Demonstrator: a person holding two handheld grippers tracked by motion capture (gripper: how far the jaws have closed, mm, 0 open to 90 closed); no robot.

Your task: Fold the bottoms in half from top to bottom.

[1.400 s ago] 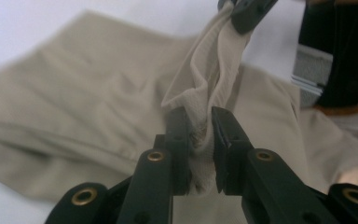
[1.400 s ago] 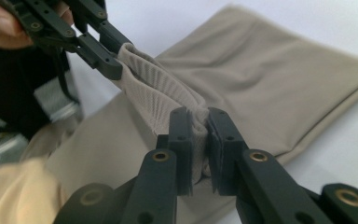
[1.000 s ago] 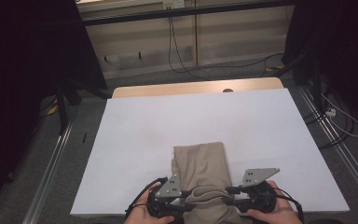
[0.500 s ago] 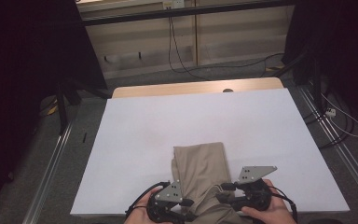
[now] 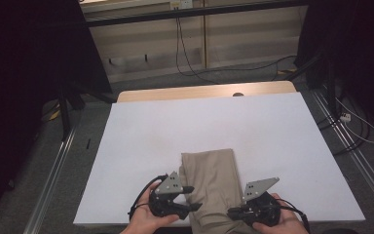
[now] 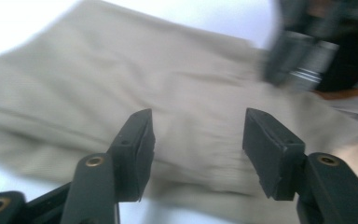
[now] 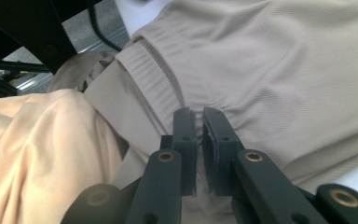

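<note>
You are pinching folded beige garment (image 5: 214, 187) at 6 o'clock of tabletop (image 5: 141, 146) with right gripper (image 7: 199, 122); left gripper (image 6: 196, 140) gaping over cloth; folding looking midway; next fold pending.

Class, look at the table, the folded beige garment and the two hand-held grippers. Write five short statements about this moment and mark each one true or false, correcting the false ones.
1. The left gripper is open above the beige garment. True.
2. The right gripper is open and holds nothing. False: its fingers pinch the garment's fabric.
3. The garment lies at the far edge of the white table. False: it lies at the near edge.
4. A hand holds each gripper. True.
5. The garment is bright red. False: it is beige.
</note>
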